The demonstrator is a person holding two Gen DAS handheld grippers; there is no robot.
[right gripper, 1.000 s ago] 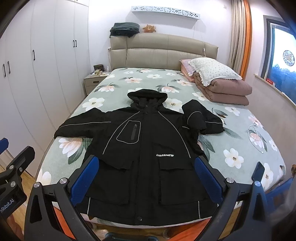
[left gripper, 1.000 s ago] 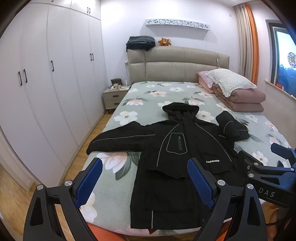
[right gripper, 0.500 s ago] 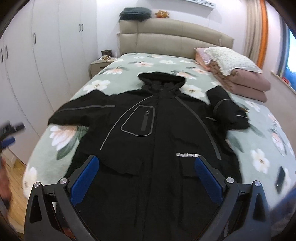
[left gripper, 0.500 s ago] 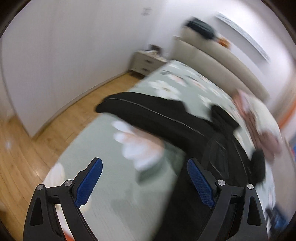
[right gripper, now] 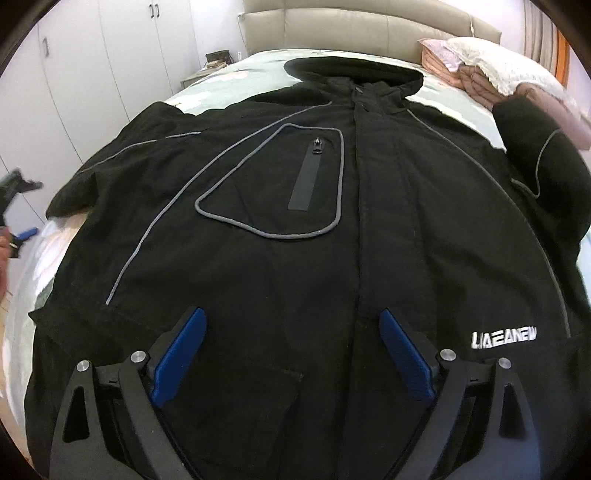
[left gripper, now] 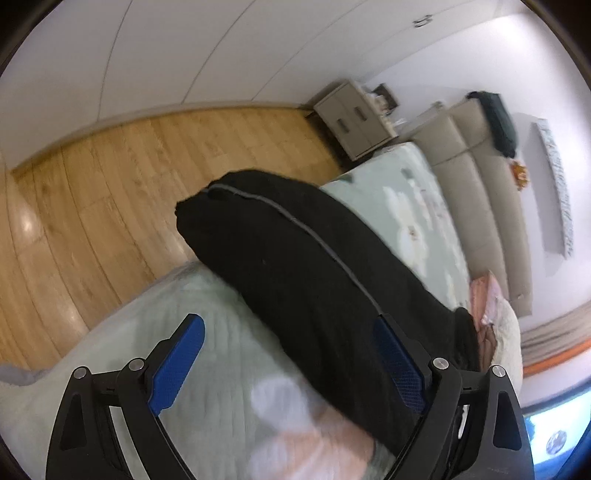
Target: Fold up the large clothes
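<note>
A black hooded jacket [right gripper: 332, 229] with grey piping lies front-up and spread on the green floral bed [right gripper: 236, 79]. Its left sleeve [left gripper: 295, 243] stretches out to the bed's edge, the cuff reaching just over it. Its right sleeve [right gripper: 546, 166] is folded back near the pillows. My left gripper [left gripper: 291, 354] is open, close above the left sleeve and the bedding beside it. It also shows small at the left edge of the right wrist view [right gripper: 16, 206]. My right gripper [right gripper: 291, 347] is open, low over the jacket's lower front.
Wooden floor [left gripper: 92, 192] and white wardrobe doors [left gripper: 184, 55] lie left of the bed. A bedside cabinet [left gripper: 354, 122] stands by the padded headboard [right gripper: 369, 29]. Pillows and a folded quilt [right gripper: 509, 81] sit at the bed's far right.
My left gripper has swung left and down from the foot of the bed to the jacket's left sleeve. My right gripper has moved forward and down, close over the jacket's front.
</note>
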